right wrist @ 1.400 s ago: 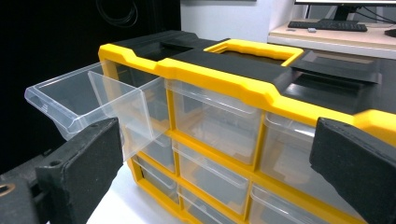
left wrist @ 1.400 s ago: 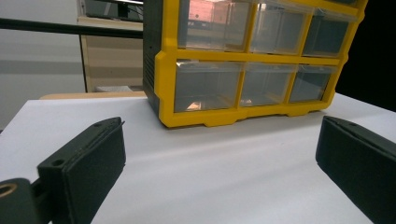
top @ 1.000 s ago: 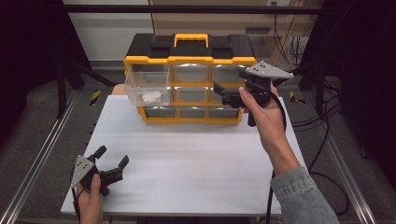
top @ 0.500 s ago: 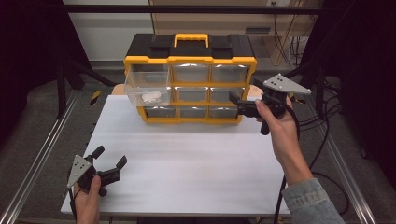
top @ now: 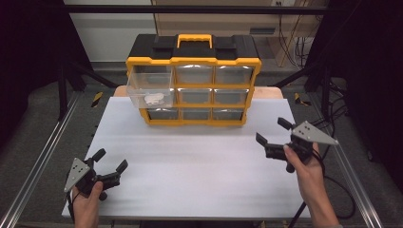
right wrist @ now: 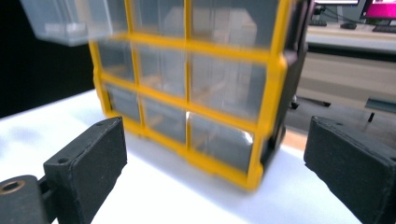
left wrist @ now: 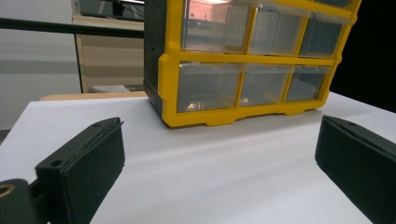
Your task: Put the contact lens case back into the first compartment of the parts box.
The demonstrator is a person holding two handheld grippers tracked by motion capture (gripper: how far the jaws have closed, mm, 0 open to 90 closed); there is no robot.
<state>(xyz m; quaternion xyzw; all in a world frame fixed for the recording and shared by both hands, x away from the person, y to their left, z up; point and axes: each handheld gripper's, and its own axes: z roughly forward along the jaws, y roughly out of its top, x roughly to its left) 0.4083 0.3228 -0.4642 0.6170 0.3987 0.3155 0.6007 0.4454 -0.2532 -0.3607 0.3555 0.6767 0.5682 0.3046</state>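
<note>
A yellow and black organiser point(top: 195, 80) with clear drawers stands at the back of the white table point(top: 190, 161). Its top-left drawer point(top: 148, 89) is pulled out and holds a small white object point(top: 154, 99). My left gripper point(top: 110, 166) hovers open and empty near the front left corner. My right gripper point(top: 273, 132) is open and empty at the right side of the table, off the organiser's lower right corner. The left gripper view faces the organiser point(left wrist: 243, 60) between its wide-apart jaws. From the right gripper view the organiser point(right wrist: 196, 88) appears close, with the pulled-out drawer point(right wrist: 70, 21) at top left.
Metal frame rails point(top: 38, 161) run along both sides of the table. Cables point(top: 342, 190) trail off the right edge. The white surface between the two grippers is bare.
My right gripper has drawn back from the organiser's right side, down and to the right, toward the table's right edge. The left gripper has barely shifted.
</note>
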